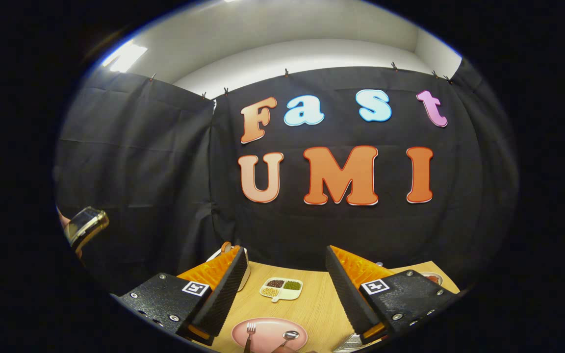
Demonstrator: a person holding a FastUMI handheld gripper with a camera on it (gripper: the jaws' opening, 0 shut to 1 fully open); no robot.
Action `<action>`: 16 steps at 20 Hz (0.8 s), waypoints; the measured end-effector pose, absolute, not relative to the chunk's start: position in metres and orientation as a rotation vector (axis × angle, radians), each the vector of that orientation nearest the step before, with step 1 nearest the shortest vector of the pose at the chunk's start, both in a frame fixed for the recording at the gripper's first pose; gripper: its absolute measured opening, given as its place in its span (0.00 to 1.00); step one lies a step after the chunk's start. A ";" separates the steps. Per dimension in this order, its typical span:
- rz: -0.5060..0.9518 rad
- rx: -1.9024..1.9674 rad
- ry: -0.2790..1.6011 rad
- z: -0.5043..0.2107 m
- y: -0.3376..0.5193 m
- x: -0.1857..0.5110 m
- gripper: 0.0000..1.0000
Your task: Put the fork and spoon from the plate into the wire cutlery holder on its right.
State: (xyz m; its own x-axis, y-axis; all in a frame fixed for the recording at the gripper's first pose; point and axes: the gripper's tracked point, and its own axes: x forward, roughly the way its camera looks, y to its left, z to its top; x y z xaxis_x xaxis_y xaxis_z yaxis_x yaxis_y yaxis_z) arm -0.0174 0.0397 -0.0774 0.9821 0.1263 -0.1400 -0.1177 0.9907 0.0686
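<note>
Gripper (287,267) with its two fingers (223,294) spread wide apart and nothing between them, pointing forward, and a person's wrist (84,228) raised off to its left side.

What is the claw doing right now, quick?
Claw: open, holding nothing, above the pink plate with the fork and spoon.

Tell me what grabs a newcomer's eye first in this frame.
The open claw comes first, its two fingers spread wide over the wooden table. Between them, near the fingers' bases, sits a pink plate with a fork and spoon on it. Further ahead between the fingers is a small divided dish of grains.
</note>
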 end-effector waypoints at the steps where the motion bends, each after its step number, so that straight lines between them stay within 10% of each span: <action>1: 0.128 0.063 0.168 -0.087 0.043 -0.017 0.97; 16: 0.201 -0.008 0.821 -0.294 0.087 -0.053 0.97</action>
State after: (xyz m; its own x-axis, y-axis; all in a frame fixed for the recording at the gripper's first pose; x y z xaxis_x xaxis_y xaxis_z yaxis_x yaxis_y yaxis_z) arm -0.0531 0.0872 -0.2942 0.6637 0.1752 -0.7272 -0.1813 0.9809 0.0709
